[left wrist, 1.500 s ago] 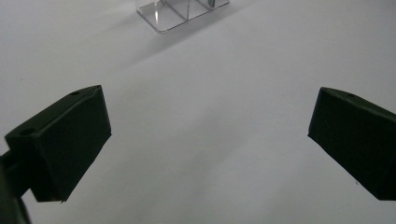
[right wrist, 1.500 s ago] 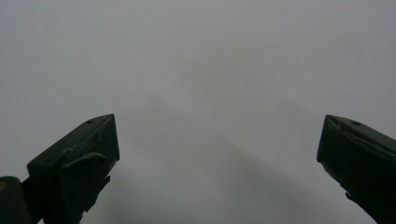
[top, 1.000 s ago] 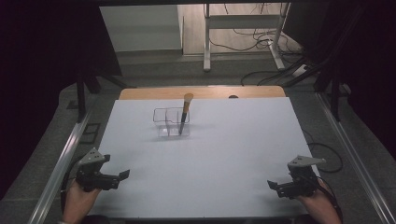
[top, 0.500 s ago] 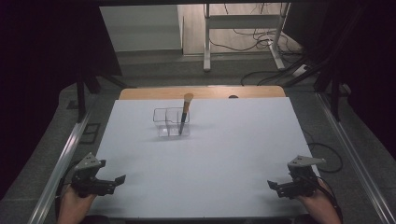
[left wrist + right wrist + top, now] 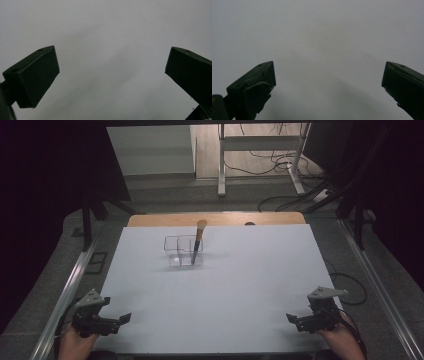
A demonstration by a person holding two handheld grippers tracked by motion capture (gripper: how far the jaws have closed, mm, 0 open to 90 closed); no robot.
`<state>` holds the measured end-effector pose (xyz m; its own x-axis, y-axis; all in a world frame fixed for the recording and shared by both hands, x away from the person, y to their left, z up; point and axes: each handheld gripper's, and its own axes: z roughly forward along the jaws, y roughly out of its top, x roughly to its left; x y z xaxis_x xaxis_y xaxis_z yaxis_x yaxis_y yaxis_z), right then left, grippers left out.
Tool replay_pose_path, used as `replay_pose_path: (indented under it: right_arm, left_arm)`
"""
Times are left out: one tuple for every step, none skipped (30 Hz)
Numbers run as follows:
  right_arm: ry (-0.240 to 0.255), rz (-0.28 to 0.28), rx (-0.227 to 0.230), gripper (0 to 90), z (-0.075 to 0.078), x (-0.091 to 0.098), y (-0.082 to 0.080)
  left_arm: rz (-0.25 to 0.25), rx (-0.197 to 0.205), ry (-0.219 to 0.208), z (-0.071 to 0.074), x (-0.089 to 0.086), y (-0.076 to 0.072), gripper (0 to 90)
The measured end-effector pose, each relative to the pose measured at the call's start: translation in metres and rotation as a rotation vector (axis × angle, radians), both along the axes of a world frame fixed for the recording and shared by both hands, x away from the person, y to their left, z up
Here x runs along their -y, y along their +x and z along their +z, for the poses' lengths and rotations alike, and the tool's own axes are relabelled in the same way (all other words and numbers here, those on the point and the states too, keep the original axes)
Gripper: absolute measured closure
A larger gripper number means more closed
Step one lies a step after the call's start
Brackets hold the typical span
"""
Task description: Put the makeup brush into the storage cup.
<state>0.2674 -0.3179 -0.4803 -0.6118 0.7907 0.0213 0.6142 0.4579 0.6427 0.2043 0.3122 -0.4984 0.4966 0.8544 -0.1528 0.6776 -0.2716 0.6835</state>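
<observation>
With each hand-held gripper spread wide and empty, you should pinch the light, stiff brush point(image 5: 197, 240) mid-handle, since its clear holder point(image 5: 183, 251) probably tips easily.

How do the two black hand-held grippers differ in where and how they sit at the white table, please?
The left gripper sits at the near left corner, jaws pointing right; the right gripper sits at the near right corner, jaws pointing left. Both are open and empty over the white table, far from the clear plastic organiser.

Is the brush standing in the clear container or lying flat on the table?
Standing. The wooden-handled brush leans upright in the right compartment of the clear plastic container, bristle end up.
</observation>
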Motion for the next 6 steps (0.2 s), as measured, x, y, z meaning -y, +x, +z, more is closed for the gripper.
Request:
replay_pose_path:
  right_arm:
    - [0.000,0.000,0.000,0.0,0.0000,0.0000,0.0000]
    - [-0.001,0.001,0.000,0.0,-0.0001,0.0000,0.0000]
    - [-0.001,0.000,0.000,0.0,-0.0003,0.0000,0.0000]
    - [-0.002,0.000,0.000,0.0,-0.0005,0.0001,0.0001]
    - [-0.003,0.001,-0.001,0.0,-0.0006,0.0004,0.0003]
    - [-0.002,0.000,-0.002,0.0,-0.0009,0.0007,0.0004]
  left_arm:
    - [0.000,0.000,0.001,-0.0003,-0.0004,-0.0005,0.0]
    - [0.001,-0.001,0.000,-0.0005,-0.0006,-0.0009,0.0]
    - [0.002,-0.001,-0.001,-0.0005,-0.0008,-0.0012,0.0]
    - [0.004,-0.004,-0.006,-0.0003,-0.0008,-0.0012,0.0]
    - [0.006,-0.008,-0.014,-0.0001,-0.0008,-0.0008,0.0]
    - [0.007,-0.011,-0.022,0.0002,-0.0008,-0.0003,0.0]
